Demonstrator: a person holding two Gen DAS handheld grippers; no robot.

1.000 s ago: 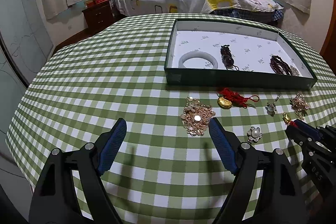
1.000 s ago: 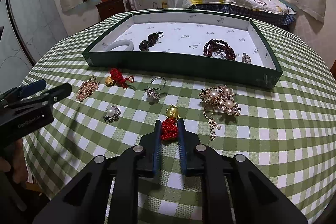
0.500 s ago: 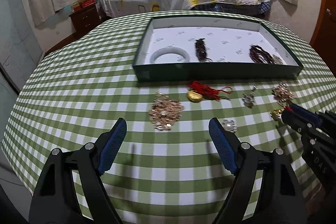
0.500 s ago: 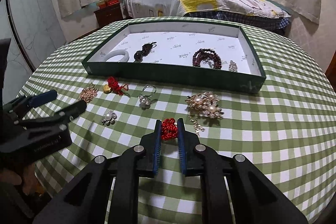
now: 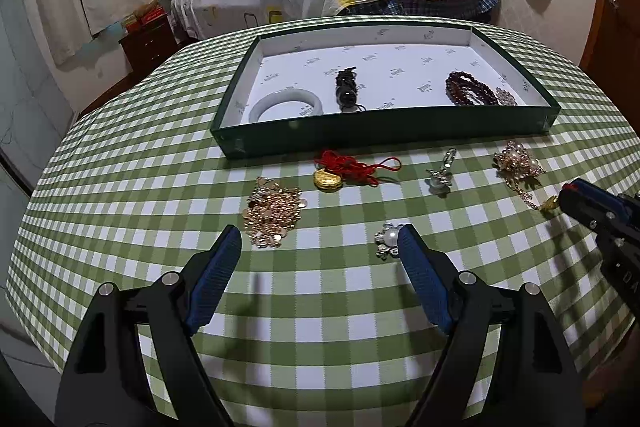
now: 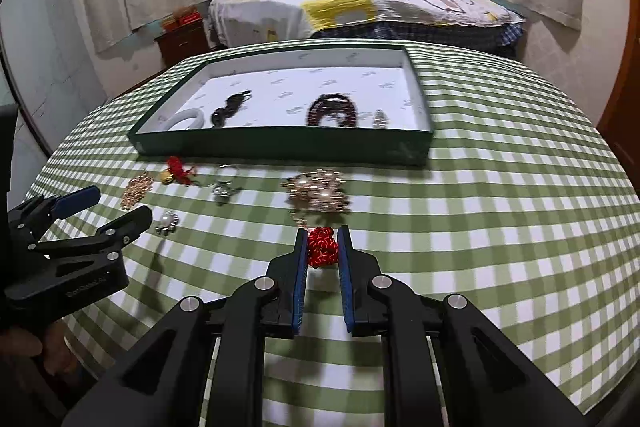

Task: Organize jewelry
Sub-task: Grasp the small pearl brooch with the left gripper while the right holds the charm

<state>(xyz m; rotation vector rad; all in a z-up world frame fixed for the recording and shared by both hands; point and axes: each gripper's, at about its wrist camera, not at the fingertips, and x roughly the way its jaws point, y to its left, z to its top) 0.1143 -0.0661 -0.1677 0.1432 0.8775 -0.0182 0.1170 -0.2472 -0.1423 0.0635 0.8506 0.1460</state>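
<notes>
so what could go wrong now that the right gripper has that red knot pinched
The right gripper grips only the red woven knot; its gold charm hangs free and could snag the pearl-and-gold brooch just ahead. The dangling charm might also catch the dark green tray's front wall on the way in.

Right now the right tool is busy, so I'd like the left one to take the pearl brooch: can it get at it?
Probably yes. The left tool is open, and the pearl brooch lies on the tablecloth just inside its right finger, with nothing over it. The gold coin necklace lies apart, nearer the other finger.
</notes>
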